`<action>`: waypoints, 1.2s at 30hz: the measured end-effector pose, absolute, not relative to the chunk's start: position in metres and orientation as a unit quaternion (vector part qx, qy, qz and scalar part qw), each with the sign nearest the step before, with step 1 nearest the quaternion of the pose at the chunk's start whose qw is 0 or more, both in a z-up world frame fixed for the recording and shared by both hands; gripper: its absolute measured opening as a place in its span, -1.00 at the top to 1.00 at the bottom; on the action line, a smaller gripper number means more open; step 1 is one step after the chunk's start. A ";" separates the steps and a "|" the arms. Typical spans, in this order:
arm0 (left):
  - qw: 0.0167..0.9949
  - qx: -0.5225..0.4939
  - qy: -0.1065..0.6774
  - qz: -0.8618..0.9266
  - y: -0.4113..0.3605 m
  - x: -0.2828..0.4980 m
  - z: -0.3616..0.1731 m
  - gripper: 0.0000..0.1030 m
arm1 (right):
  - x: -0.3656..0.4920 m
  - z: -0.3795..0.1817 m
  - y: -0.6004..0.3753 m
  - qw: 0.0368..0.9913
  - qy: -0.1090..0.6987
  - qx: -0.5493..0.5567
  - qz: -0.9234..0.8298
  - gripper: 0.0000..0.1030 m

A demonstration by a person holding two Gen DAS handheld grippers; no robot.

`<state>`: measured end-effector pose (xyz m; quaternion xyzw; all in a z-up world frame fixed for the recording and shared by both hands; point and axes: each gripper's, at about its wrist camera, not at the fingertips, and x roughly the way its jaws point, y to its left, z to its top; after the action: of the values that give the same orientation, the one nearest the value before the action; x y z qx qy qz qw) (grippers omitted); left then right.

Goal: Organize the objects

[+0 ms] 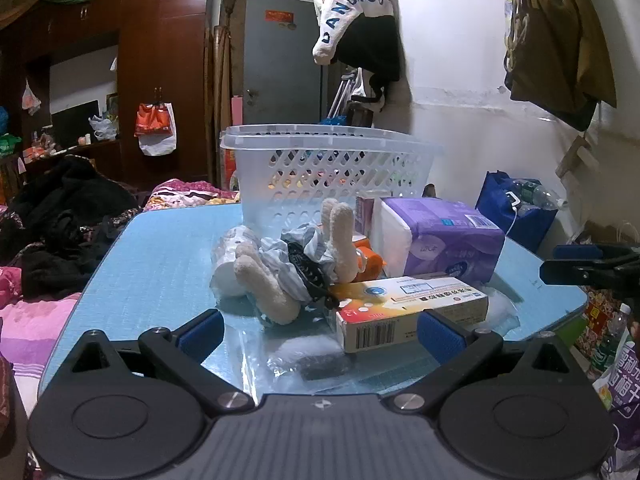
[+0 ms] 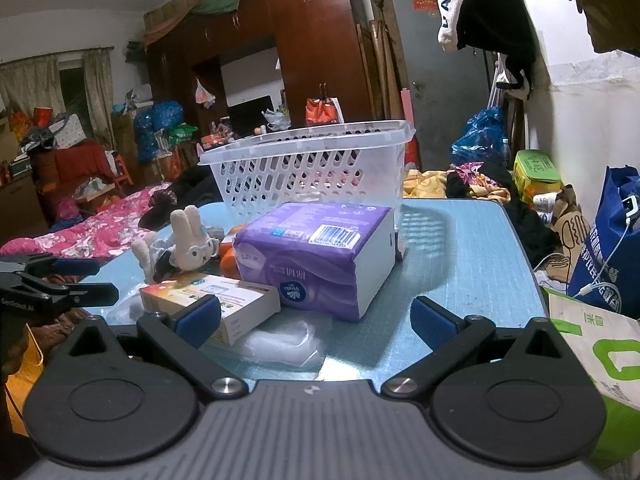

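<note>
Inspection of table [image 1: 160, 248], blue-topped, proceeding left to right.

Left gripper [image 1: 320, 330]: jaws at full spread, nothing between the pads, nothing held. It hangs above the near edge, tilted slightly downward. Its right pad sits in front of the near end of the medicine box [image 1: 412, 312] in the left wrist view; contact cannot be confirmed.

Left of the pile: a white roll in clear wrap [image 1: 228, 264] lies on its side, touching the plush rabbit [image 1: 276, 276]. The rabbit lies on its back, ears pointing toward the basket, dressed in striped cloth with a dark strap across it.

Centre: the medicine box, orange and cream with a barcode on its near end, lies flat just in front of the rabbit and the tissue pack. Clear plastic wrapping [image 2: 280, 340] lies on the table near the box. An orange item [image 1: 368, 256] sits between the rabbit and the tissue pack, mostly hidden.

Behind the pile: a white perforated basket [image 1: 328, 160] stands upright at the far side of the table. Its contents cannot be determined.

Right of centre: the purple tissue pack [image 2: 320, 256] lies flat, just in front of the basket.

Right gripper [image 2: 316, 322]: jaws fully apart, empty, above the near edge. The tabletop right of the tissue pack carries only the basket's shadow.
</note>
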<state>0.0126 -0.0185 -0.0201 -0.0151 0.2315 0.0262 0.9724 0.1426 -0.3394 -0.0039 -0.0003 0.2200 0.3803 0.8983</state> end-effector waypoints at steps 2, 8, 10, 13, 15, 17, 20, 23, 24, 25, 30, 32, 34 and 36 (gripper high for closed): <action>0.972 -0.015 0.232 0.027 -0.019 0.013 -0.020 -1.00 | 0.142 -0.004 -0.339 0.898 0.220 -0.001 0.381 -1.00; 0.972 -0.013 0.234 0.026 -0.021 0.012 -0.020 -1.00 | 0.143 -0.005 -0.339 0.898 0.221 -0.001 0.380 -1.00; 0.972 -0.012 0.235 0.025 -0.022 0.012 -0.021 -1.00 | 0.143 -0.005 -0.339 0.898 0.221 -0.001 0.380 -1.00; 0.971 -0.011 0.235 0.025 -0.022 0.013 -0.021 -1.00 | 0.143 -0.005 -0.339 0.898 0.221 -0.001 0.380 -1.00; 0.972 -0.011 0.235 0.025 -0.022 0.013 -0.021 -1.00 | 0.143 -0.005 -0.339 0.898 0.221 -0.001 0.380 -1.00; 0.972 -0.012 0.235 0.025 -0.022 0.012 -0.021 -1.00 | 0.142 -0.005 -0.339 0.898 0.221 -0.001 0.380 -1.00; 0.972 -0.011 0.235 0.025 -0.023 0.013 -0.021 -1.00 | 0.143 -0.005 -0.339 0.898 0.221 -0.001 0.380 -1.00; 0.971 -0.010 0.236 0.024 -0.023 0.013 -0.021 -1.00 | 0.142 -0.005 -0.339 0.898 0.221 -0.001 0.380 -1.00; 0.971 -0.010 0.236 0.024 -0.023 0.013 -0.021 -1.00 | 0.143 -0.005 -0.339 0.898 0.221 -0.001 0.380 -1.00; 0.971 -0.010 0.236 0.024 -0.023 0.013 -0.021 -1.00 | 0.143 -0.005 -0.339 0.898 0.221 -0.001 0.380 -1.00; 0.971 -0.012 0.237 0.024 -0.023 0.013 -0.022 -1.00 | 0.143 -0.005 -0.339 0.898 0.222 -0.001 0.380 -1.00; 0.971 -0.012 0.237 0.024 -0.023 0.013 -0.022 -1.00 | 0.143 -0.005 -0.339 0.898 0.222 -0.001 0.380 -1.00; 0.971 -0.011 0.236 0.024 -0.023 0.013 -0.022 -1.00 | 0.143 -0.005 -0.339 0.898 0.222 -0.001 0.380 -1.00; 0.971 -0.011 0.236 0.024 -0.023 0.014 -0.022 -1.00 | 0.143 -0.005 -0.339 0.898 0.222 -0.001 0.380 -1.00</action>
<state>0.0137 -0.0230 -0.0224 -0.0112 0.2365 0.0236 0.9713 0.1429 -0.3387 -0.0047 -0.0013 0.2219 0.3799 0.8980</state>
